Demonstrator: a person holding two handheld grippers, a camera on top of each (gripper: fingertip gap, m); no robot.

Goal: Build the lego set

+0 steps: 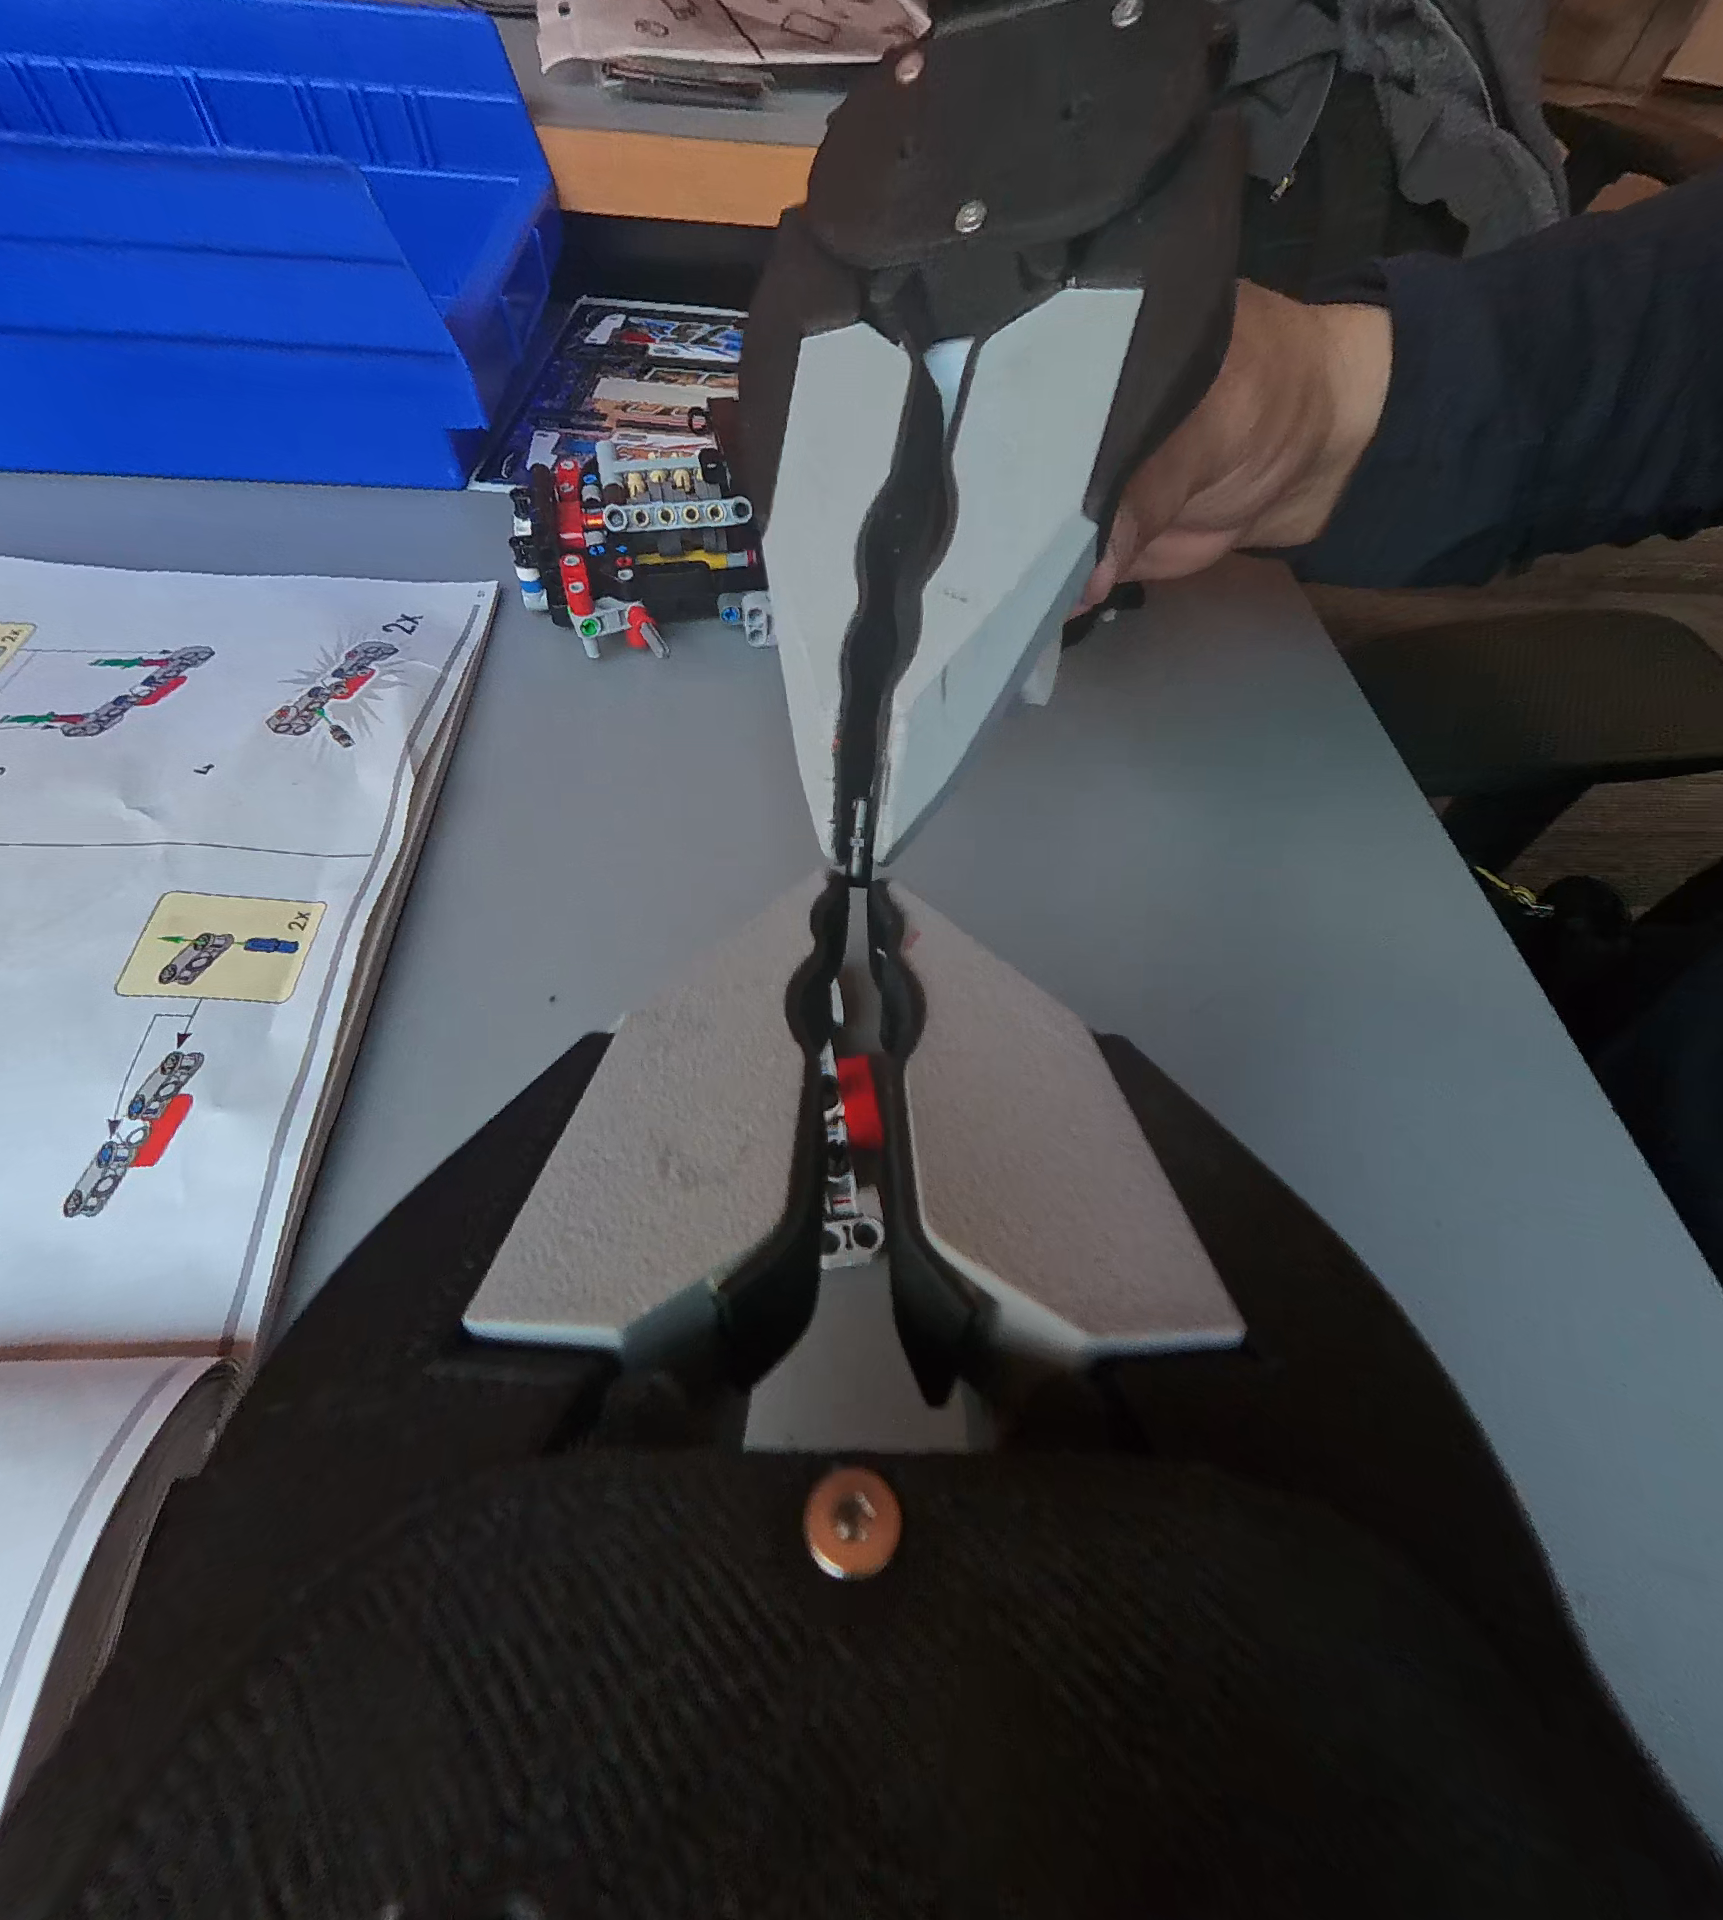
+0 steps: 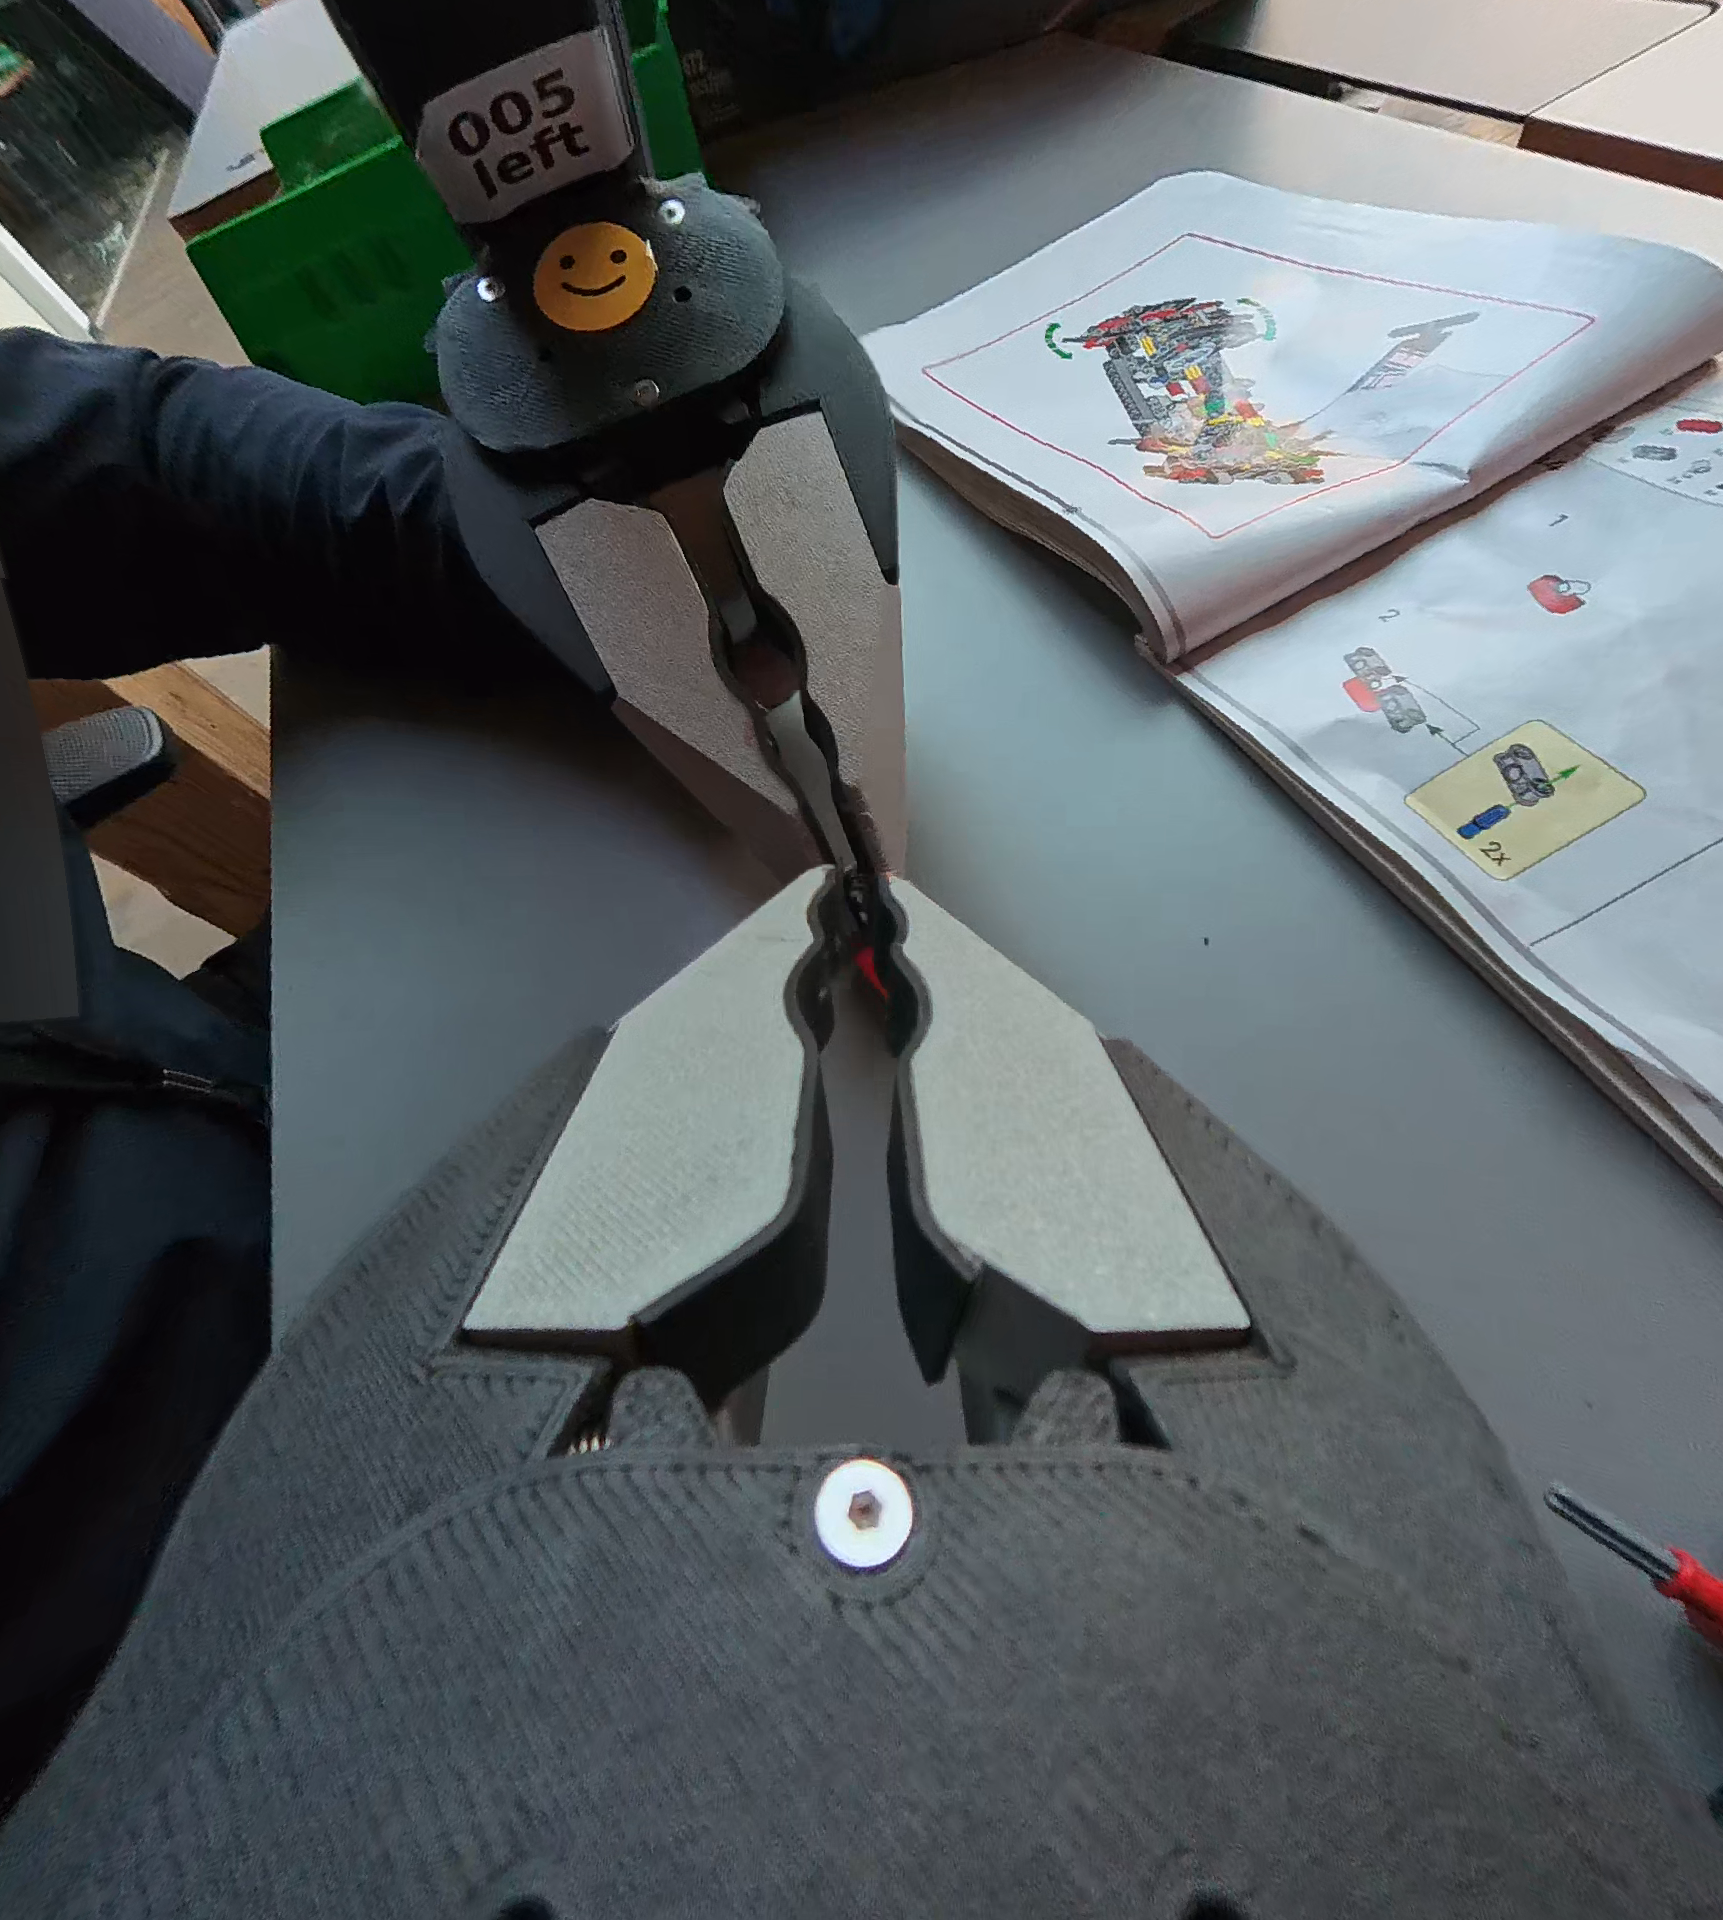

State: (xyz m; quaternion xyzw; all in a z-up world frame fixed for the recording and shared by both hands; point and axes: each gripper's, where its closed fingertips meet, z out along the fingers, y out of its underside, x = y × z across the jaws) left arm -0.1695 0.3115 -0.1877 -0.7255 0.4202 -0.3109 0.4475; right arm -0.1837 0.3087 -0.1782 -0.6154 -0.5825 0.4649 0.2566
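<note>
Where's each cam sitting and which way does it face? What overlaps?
Left wrist view: on the left gripper, facing across the grey table toward blue bins; a hand shows.
Right wrist view: on the right gripper, facing the left gripper; a sleeve shows.
Shared: tips meeting, open booklet, brick model.

We see a plain grey table [image 1: 1200, 935]. The bins [image 1: 192, 239] are solid blue, and a green crate [image 2: 317, 260] sits further off. The instruction booklet [image 1: 161, 883] has white pages w/ pale yellow boxes & red, blue, grey drawings. The brick assembly [image 1: 644, 551] is mixed: black, grey, red, w/ bits of blue, green, yellow. The grippers' fingers [image 1: 691, 1164] are light grey w/ black pads; the bodies are black & ribbed. There's a yellow smiley sticker [image 2: 594, 275].
</note>
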